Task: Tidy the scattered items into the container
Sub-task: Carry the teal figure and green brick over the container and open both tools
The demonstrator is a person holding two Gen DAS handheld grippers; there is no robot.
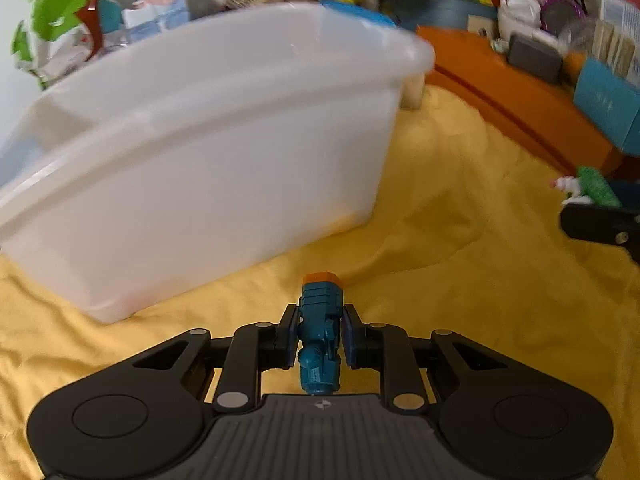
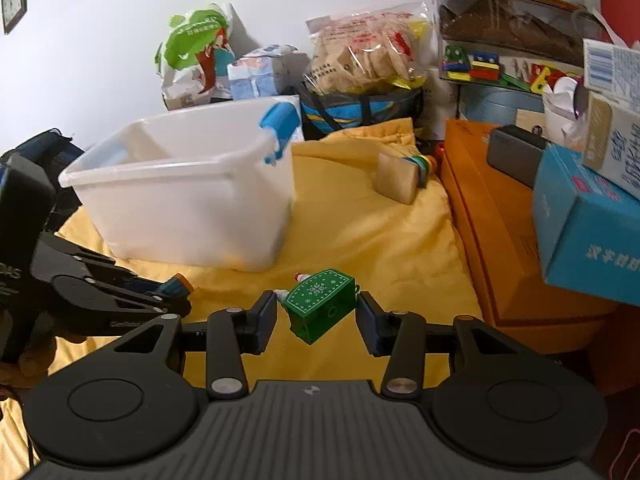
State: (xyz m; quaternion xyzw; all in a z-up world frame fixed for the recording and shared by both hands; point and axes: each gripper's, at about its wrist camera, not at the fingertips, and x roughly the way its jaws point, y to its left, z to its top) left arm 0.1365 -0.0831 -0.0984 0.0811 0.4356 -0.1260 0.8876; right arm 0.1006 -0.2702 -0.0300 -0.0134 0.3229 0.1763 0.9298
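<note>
My left gripper (image 1: 320, 312) is shut on a teal toy with an orange tip (image 1: 320, 332), held just above the yellow cloth in front of the white plastic bin (image 1: 200, 160). It also shows at the left of the right wrist view (image 2: 176, 286). My right gripper (image 2: 316, 312) is open, its jaws either side of a green toy box with white snowflake print (image 2: 322, 304) lying on the cloth. The white bin (image 2: 188, 192) stands beyond it, with a blue handle (image 2: 280, 124) on its far corner.
An orange box (image 2: 500, 220) borders the yellow cloth (image 2: 380, 240) on the right, with a blue carton (image 2: 588, 232) on it. A wooden block with coloured rings (image 2: 400, 176) lies at the back. Bags and snack packs (image 2: 360, 56) stand behind the bin.
</note>
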